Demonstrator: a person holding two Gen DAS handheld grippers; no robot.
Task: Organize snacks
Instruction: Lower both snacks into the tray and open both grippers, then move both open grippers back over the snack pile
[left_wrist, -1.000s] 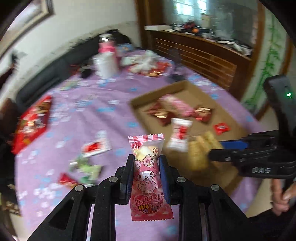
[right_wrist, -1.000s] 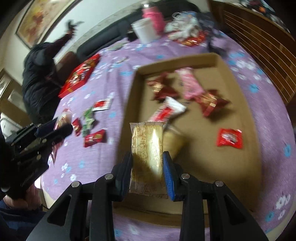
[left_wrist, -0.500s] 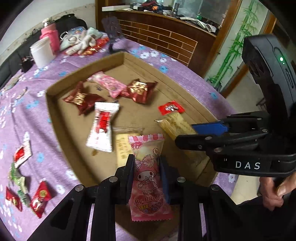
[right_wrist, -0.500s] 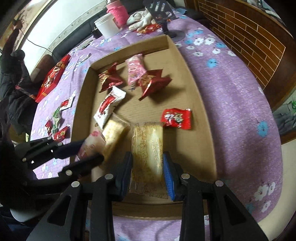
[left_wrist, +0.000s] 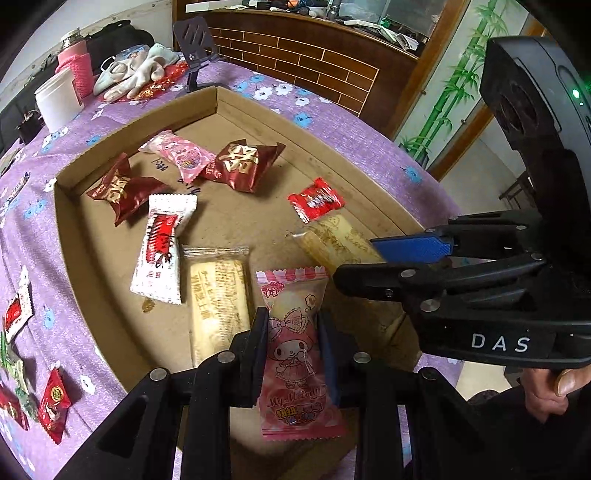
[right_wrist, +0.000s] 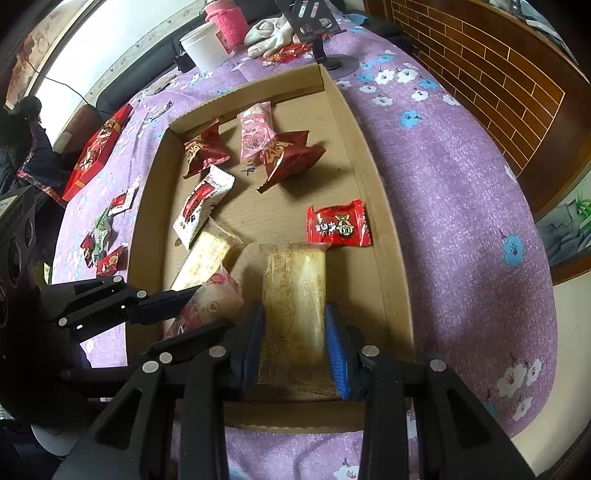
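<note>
Left wrist view: a pink cartoon candy packet is pinched by the left gripper above the cardboard tray, likely for dropping among sorted snacks. A beige wafer packet is pinched by the right gripper over that tray.

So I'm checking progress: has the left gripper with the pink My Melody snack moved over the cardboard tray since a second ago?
Yes. The left gripper, shut on the pink My Melody snack, has swung from over the purple tablecloth to above the cardboard tray, near its front edge.
</note>
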